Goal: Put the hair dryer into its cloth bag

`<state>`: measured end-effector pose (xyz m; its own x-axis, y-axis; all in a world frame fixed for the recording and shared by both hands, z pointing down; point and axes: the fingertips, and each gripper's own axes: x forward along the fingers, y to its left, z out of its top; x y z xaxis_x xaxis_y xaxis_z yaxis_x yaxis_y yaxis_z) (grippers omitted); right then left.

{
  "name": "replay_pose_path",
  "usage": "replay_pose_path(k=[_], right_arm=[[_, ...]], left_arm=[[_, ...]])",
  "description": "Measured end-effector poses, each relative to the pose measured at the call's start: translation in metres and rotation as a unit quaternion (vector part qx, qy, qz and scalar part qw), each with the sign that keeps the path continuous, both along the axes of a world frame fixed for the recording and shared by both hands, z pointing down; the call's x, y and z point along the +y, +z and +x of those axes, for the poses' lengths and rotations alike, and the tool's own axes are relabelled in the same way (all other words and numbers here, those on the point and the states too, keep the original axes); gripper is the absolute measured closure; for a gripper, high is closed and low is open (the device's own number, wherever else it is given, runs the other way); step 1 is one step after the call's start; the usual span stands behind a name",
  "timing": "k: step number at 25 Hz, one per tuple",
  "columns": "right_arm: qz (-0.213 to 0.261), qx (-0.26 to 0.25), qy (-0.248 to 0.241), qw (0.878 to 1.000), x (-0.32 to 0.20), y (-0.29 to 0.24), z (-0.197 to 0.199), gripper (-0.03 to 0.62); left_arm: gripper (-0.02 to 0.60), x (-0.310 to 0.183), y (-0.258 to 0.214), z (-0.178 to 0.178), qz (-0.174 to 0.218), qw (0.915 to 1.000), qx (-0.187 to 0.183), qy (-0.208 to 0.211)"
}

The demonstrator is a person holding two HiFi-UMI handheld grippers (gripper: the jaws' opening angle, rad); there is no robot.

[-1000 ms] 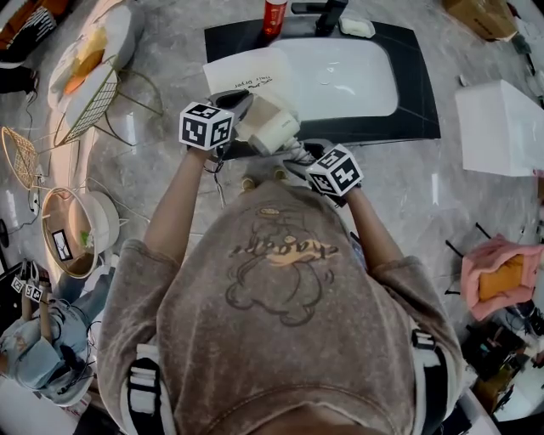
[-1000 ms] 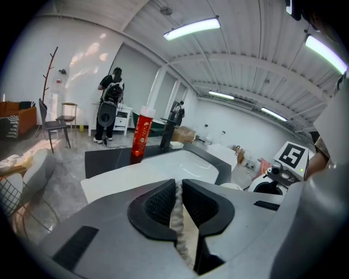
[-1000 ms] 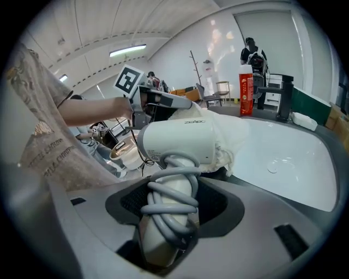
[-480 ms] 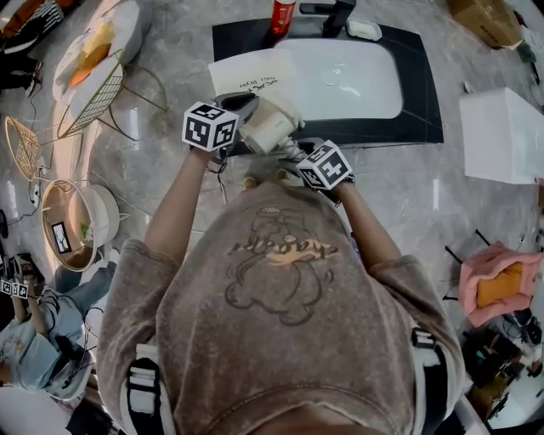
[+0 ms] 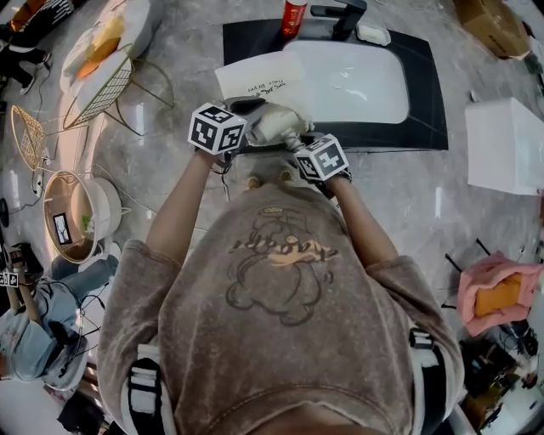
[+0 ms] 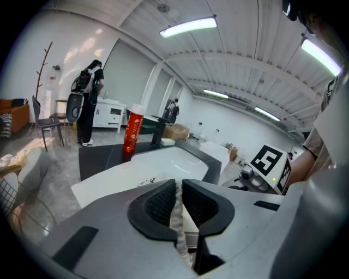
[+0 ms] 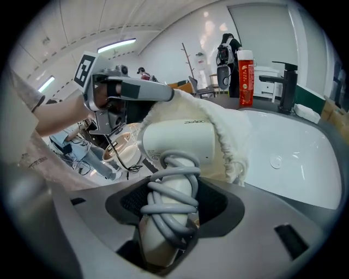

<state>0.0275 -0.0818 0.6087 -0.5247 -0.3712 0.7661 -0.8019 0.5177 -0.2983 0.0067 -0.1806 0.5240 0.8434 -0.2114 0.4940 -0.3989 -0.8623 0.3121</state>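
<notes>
With left gripper (image 6: 177, 199) pinching cloth bag (image 7: 221, 128) and right gripper (image 7: 169, 210) clamping hair dryer (image 7: 180, 140), the 6 o'clock cord (image 7: 173, 202) may snag.

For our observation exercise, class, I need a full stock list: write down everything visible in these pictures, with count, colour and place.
hair dryer: one, cream, grey cord wound round its handle, partly covered by the bag
cloth bag: one, cream, draped over the dryer
basin: one, white, set in the black counter
tap: one, black, behind the basin
bottle: one, red, left of the tap
paper sheet: one, white, handwritten, left of the basin
box: one, white, right of the counter
pink bag: one, orange inside, floor at right
wire racks: at least two, gold, floor at left
left tongs: one, grey, shut on the bag's edge
right tongs: one, grey, shut on the dryer's handle
</notes>
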Motion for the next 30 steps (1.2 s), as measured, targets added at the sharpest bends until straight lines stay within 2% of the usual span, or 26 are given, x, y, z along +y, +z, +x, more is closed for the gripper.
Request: replay_pose_path(k=[11,19,30], right_arm=[[0.001,0.009,0.044,0.999,-0.029,0.007,-0.001,0.344],[0.002,0.014,0.064,0.998,-0.049,0.009,-0.009,0.344],[0.008,0.027,0.078,0.997,-0.075,0.02,-0.014,0.344]], left_arm=[[0.526,0.013,-0.004,0.006,-0.004,0.9999,0.004,0.012],[0.528,0.015,-0.004,0.007,0.002,0.9998,-0.007,0.016],[0.528,0.019,-0.001,0.006,-0.025,0.9996,0.002,0.014]])
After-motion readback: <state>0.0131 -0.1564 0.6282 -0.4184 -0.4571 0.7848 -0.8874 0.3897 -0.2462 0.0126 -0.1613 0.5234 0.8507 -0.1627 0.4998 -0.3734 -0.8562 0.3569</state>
